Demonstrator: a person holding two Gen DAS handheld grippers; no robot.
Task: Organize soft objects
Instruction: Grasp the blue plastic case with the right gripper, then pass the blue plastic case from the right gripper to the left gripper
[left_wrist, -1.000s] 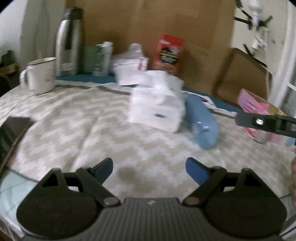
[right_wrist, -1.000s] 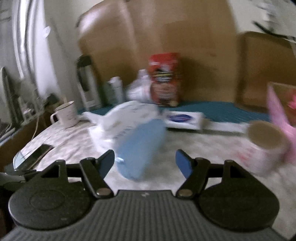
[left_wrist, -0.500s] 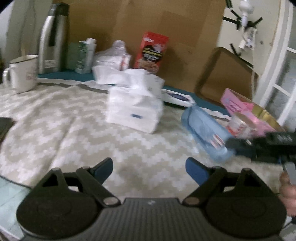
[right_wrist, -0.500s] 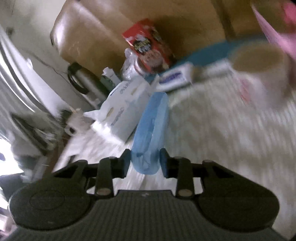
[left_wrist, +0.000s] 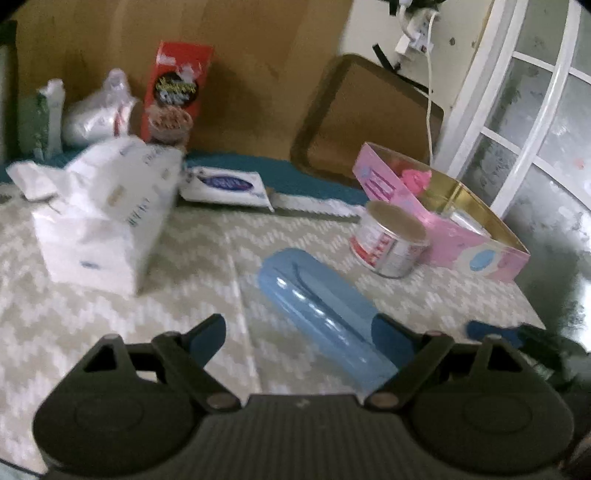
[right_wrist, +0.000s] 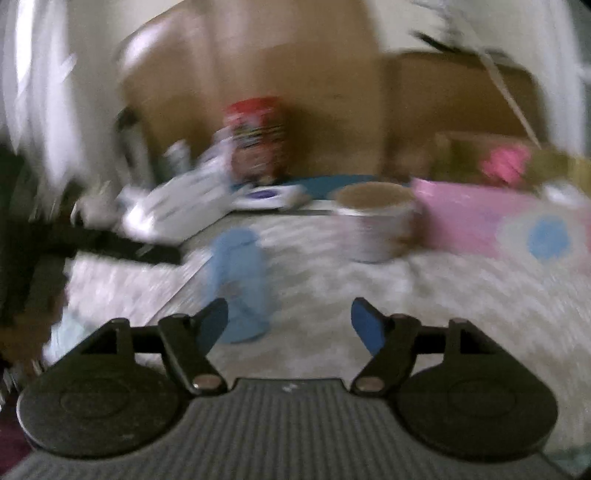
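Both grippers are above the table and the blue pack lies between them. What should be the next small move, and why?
Probably bring the left gripper over the blue pack and close on it. The pack lies free on the zigzag cloth, near the left gripper's open jaws, while the right gripper is opening with nothing between its jaws.

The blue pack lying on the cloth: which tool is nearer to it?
Left, narrowly. The blue pack reaches between the open left tool's fingers. The right tool, jaws opening, has it just beyond its left finger, not between them.

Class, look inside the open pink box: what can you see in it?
The pink box has a gold lining; something bright pink and something white lie inside. The near wall hides whatever lies lower.
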